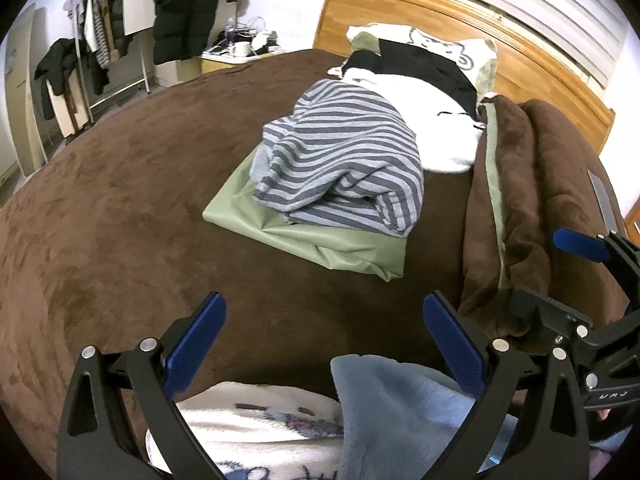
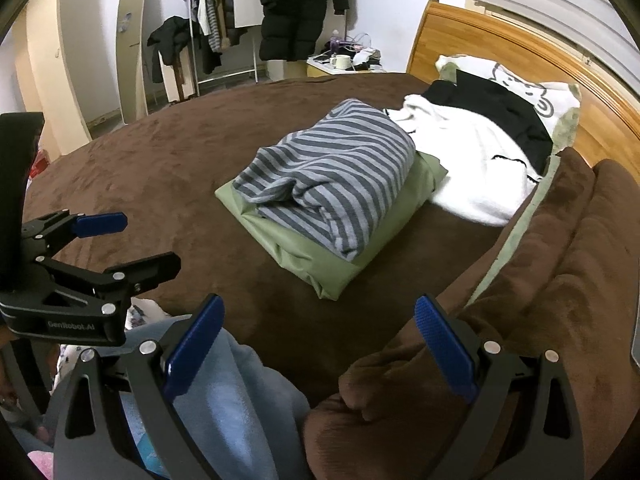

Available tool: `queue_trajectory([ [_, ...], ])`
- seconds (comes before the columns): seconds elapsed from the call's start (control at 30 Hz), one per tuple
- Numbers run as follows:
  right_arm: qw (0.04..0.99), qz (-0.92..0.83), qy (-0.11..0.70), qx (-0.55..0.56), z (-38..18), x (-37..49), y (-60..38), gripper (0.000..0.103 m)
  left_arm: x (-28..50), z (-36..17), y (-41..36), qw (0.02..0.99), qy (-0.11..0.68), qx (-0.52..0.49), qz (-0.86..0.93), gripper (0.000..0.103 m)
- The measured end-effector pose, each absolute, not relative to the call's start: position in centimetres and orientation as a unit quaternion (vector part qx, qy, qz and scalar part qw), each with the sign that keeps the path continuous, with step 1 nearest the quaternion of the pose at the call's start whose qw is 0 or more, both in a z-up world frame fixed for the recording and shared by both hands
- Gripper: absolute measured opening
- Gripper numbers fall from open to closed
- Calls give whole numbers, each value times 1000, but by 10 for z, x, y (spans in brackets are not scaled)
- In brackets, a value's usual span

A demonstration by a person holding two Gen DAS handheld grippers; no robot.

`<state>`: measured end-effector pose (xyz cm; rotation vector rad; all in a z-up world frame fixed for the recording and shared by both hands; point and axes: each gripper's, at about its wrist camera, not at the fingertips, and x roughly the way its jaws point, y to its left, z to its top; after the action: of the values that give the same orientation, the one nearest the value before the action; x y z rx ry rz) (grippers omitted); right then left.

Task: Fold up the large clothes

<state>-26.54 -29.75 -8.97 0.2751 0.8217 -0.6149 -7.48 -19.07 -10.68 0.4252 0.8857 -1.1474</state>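
Clothes wait on the brown bed (image 1: 100,208): a striped top (image 2: 328,172) lies folded on a green one (image 2: 320,264), with white (image 2: 480,168) and black (image 2: 504,116) ones behind. Left gripper (image 1: 324,344) and right gripper (image 2: 316,344) are both wide open, holding nothing. "GenRobot.AI" is printed on the left one.

You are facing open brown bedspread (image 1: 120,208) ahead and left; stacked striped top (image 1: 340,160) and bunched brown blanket (image 2: 560,248) are blocking the right.
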Motion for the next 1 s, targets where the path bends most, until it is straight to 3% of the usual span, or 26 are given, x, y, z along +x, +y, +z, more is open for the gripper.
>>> queue_trajectory([
  [1.0,849,-316,402,135,-94,-275,-311,95,-86,-105,-221,704,395,224,-546,96],
])
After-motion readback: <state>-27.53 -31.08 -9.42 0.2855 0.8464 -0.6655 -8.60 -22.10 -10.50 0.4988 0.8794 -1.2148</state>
